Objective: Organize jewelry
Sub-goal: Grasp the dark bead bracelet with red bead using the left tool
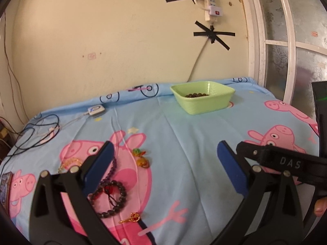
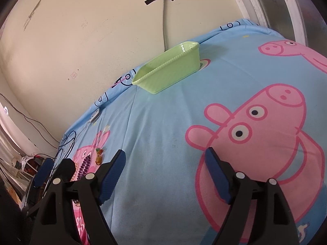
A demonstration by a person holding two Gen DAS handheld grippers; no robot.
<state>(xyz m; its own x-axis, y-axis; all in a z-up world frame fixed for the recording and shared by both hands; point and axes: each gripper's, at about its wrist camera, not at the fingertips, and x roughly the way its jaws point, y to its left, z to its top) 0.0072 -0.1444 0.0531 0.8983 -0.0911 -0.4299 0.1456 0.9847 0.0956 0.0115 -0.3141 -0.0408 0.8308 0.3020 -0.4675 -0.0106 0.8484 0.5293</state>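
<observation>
My left hand-held gripper (image 1: pixel 163 169) stands wide open with nothing between its blue pads, low over the sheet. My right hand-held gripper (image 2: pixel 164 175) is open too and empty, just beside it. Near my left pad lie a dark bead bracelet (image 1: pixel 114 200), a purple bead string (image 1: pixel 111 169), a small gold charm (image 1: pixel 130 218) and some orange trinkets (image 1: pixel 142 158). Bare blue cartoon-pig bed sheet (image 1: pixel 194 143) spreads ahead to the green dish (image 1: pixel 202 100), which holds dark beads (image 1: pixel 196 95) near the back edge. Behind it rises a cream wall (image 1: pixel 102 40) with a taped power strip (image 1: pixel 211 4); loose cables (image 1: pixel 34 134) lie at the left edge.
</observation>
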